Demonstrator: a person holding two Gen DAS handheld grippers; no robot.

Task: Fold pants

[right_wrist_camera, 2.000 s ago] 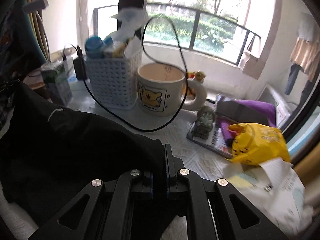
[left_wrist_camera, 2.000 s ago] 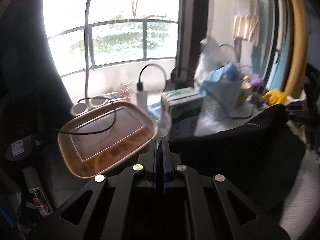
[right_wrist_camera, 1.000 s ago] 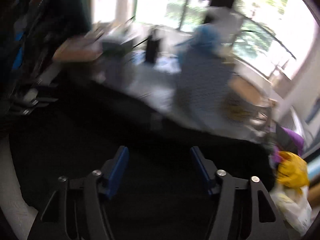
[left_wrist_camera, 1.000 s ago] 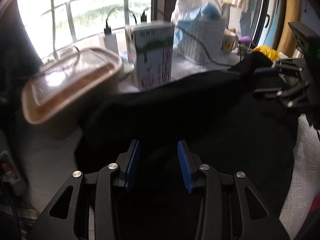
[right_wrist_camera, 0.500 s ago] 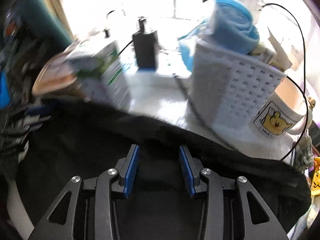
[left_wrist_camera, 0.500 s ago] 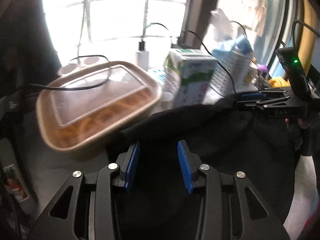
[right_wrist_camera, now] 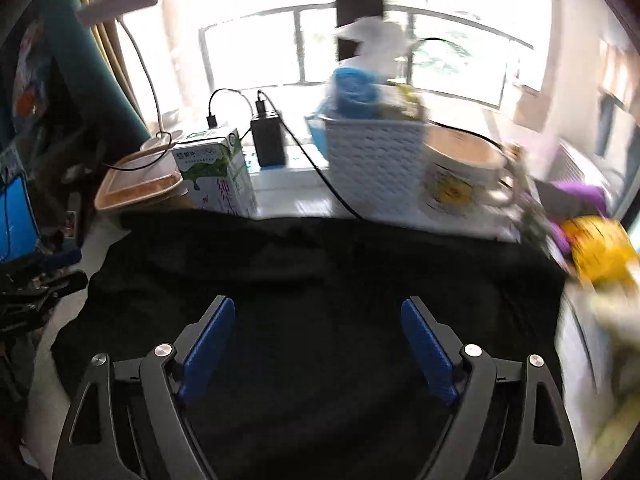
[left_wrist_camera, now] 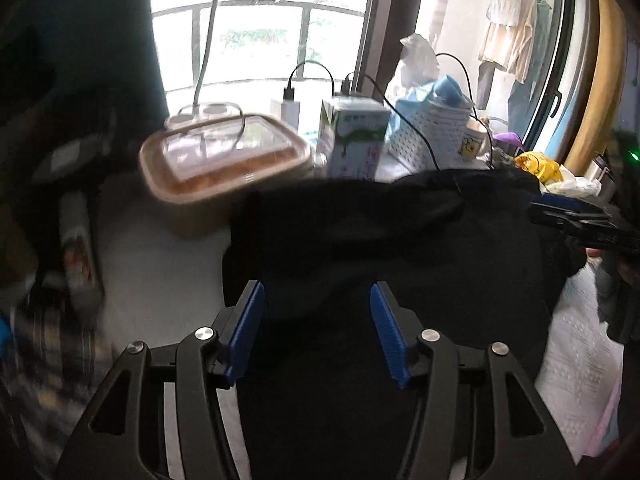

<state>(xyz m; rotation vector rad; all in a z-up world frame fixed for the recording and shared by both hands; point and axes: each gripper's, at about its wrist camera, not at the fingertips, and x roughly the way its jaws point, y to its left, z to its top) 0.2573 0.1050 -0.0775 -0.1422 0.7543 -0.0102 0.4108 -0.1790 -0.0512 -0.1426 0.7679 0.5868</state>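
Observation:
The black pants lie folded over in a wide dark heap on the white cloth-covered surface; they also fill the middle of the right wrist view. My left gripper is open and empty, hovering over the near left part of the pants. My right gripper is open wide and empty over the pants' middle. The right gripper also shows at the right edge of the left wrist view, and the left gripper at the left edge of the right wrist view.
Behind the pants stand a lidded food container, a milk carton, a white basket, a mug, a black charger with cables and a yellow bag. The white cloth shows left of the pants.
Both grippers were shut on the pants two seconds ago; they have let go and opened, the right one wider than before. The pants now lie on the surface. Both grippers have pulled back slightly.

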